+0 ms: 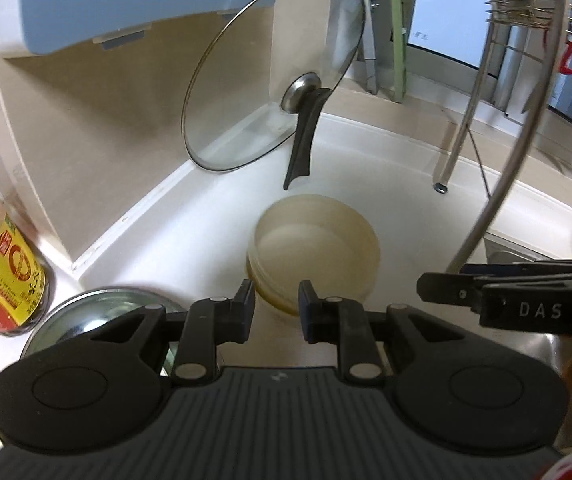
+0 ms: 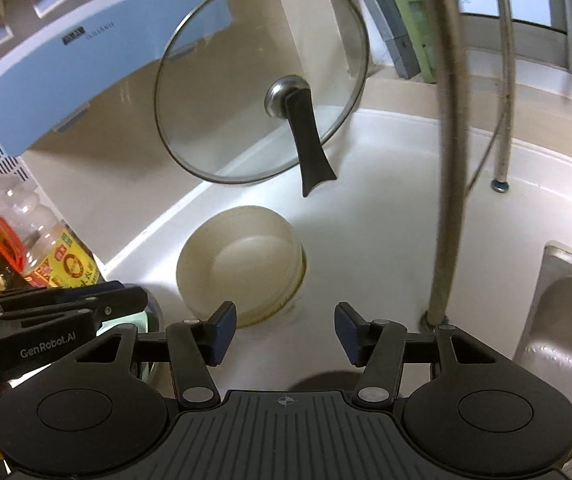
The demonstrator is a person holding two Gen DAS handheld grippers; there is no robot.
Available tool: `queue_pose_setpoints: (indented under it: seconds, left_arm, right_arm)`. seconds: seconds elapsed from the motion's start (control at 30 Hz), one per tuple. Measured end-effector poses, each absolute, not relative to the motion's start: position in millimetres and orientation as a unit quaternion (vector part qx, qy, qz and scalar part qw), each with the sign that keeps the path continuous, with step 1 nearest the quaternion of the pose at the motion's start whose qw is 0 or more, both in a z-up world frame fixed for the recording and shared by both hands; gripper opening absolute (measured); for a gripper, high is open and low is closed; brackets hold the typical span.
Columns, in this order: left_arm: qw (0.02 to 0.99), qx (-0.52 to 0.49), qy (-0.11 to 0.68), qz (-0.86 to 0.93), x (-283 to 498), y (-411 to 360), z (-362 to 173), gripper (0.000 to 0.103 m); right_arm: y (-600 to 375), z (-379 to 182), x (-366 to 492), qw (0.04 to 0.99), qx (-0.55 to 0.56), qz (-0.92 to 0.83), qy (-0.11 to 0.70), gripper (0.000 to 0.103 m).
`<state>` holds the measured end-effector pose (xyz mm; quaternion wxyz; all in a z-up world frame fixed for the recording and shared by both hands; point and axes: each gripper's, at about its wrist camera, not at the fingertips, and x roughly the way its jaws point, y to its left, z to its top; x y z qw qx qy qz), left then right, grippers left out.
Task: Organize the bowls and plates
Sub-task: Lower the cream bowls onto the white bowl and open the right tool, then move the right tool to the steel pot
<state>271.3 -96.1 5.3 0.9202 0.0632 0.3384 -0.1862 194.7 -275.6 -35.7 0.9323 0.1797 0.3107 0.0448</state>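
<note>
Cream bowl sits on white counter, just below the hanging glass lid. Left gripper narrowly parted, empty; right gripper wide apart, empty. Bowl looks rigid, maybe stacked, slippery; pinch rim

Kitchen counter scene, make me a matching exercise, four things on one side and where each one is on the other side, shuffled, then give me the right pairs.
Things:
1. lid
2. bowl
3. bottle
4. sink

Places:
A. far left, beside the wall
B. right edge, set into the counter
C. hanging on the wall above the bowl
D. on the counter, ahead of both grippers

Pairs: 1-C, 2-D, 3-A, 4-B
</note>
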Motion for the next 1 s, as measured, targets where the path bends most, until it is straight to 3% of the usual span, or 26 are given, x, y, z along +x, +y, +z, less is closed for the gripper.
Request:
queue_pose_setpoints:
  seconds: [1.0]
  left_arm:
    - [0.905,0.057,0.391,-0.159,175.3,-91.8,-23.3,0.020]
  right_arm:
    - [-267.6,-61.5,106.2,0.928,0.153,0.068,0.332,0.059]
